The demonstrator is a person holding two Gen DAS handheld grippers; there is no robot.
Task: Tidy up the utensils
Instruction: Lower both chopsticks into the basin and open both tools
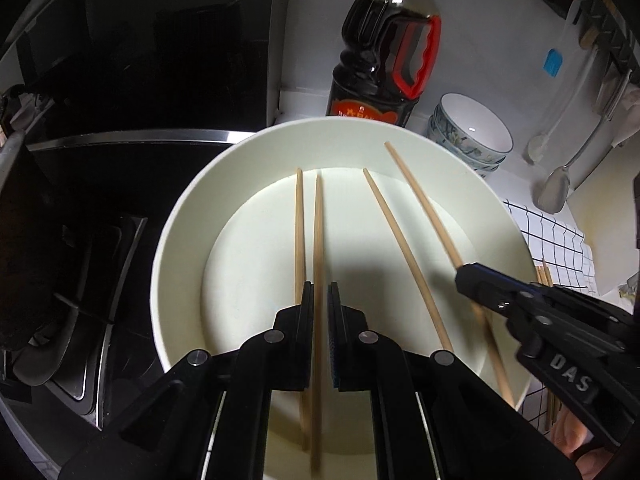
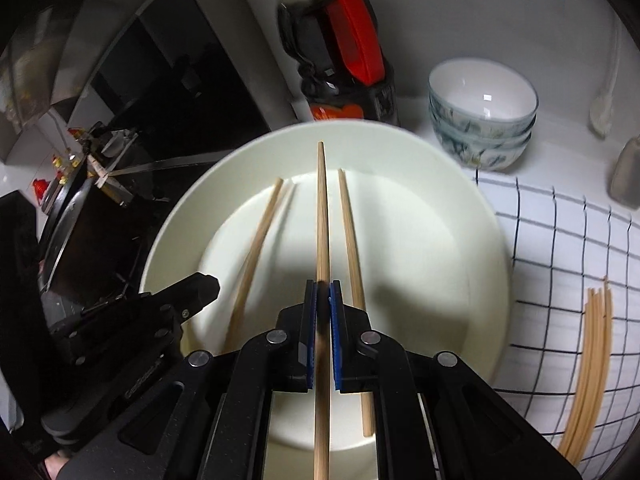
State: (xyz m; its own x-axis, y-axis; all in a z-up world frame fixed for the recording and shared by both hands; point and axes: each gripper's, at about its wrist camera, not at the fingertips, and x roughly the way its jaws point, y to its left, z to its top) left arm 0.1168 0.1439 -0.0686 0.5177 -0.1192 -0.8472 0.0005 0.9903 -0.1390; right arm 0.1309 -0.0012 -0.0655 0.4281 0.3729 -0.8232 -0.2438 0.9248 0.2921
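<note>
Mid-carry, both grippers over the white plate (image 1: 180, 248), centre of both views. Left gripper (image 1: 320, 300) clamped on one chopstick (image 1: 318, 240); right gripper (image 2: 323, 304) clamped on another (image 2: 322, 208). Two more chopsticks (image 1: 298, 232) (image 1: 396, 236) already lying on the plate. Probably next: lower, part jaws, lay sticks alongside these. Spare bundle (image 2: 592, 360) on checked cloth (image 2: 560, 240), lower right, cut off by frame. Right view blurred; rear stick ends hidden under jaws.

White counter (image 1: 472, 80) across upper right of frame, checked cloth (image 2: 560, 248) at right with loose chopsticks (image 2: 592, 360) on it, big white plate (image 1: 180, 240) at centre, stacked bowls (image 2: 482, 120) and dark bottle (image 1: 384, 52) behind.
</note>
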